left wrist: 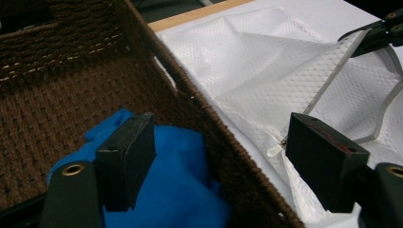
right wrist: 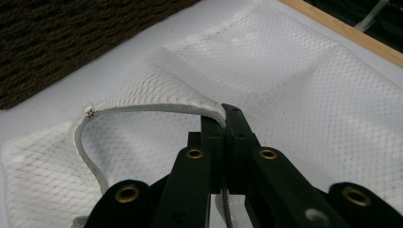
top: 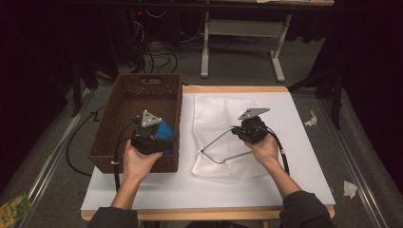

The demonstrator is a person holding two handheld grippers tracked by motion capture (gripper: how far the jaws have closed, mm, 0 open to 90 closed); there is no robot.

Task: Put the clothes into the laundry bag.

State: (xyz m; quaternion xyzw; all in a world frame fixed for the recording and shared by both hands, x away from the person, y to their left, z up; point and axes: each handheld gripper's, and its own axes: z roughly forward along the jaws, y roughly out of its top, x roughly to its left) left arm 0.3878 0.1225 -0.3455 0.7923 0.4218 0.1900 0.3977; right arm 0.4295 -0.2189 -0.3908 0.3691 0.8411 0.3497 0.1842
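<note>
The left hand-held gripper (top: 159, 134) sits at the near right corner of the brown wicker basket (top: 124, 107), which stands on the left part of the bench (top: 304, 156). In the left gripper view its jaws stand wide apart, one on each side of the basket's right wall. The left jaw is inside the basket, against a blue cloth (left wrist: 176, 185) that lies on the basket floor at that corner; the right jaw is outside the basket, over the mesh bag. The pads do not press on the cloth, and nothing is clamped between them.

The right hand-held gripper (top: 241, 131) is over the white mesh laundry bag (top: 216, 114), which lies flat on the white sheet covering the bench, just beside the basket's right wall. In the right gripper view the jaws are fully closed, pinching the grey zip edge (right wrist: 142, 109) of the bag's opening. This edge is lifted off the bench, so that the opening gapes as a loop; the far end of the zip (right wrist: 89, 112) is towards the basket. The rest of the bag remains on the sheet.

A person's left hand (top: 138, 159) holds the left gripper, and the right hand (top: 263, 149) holds the right gripper. Both forearms enter from the near edge of the bench
</note>
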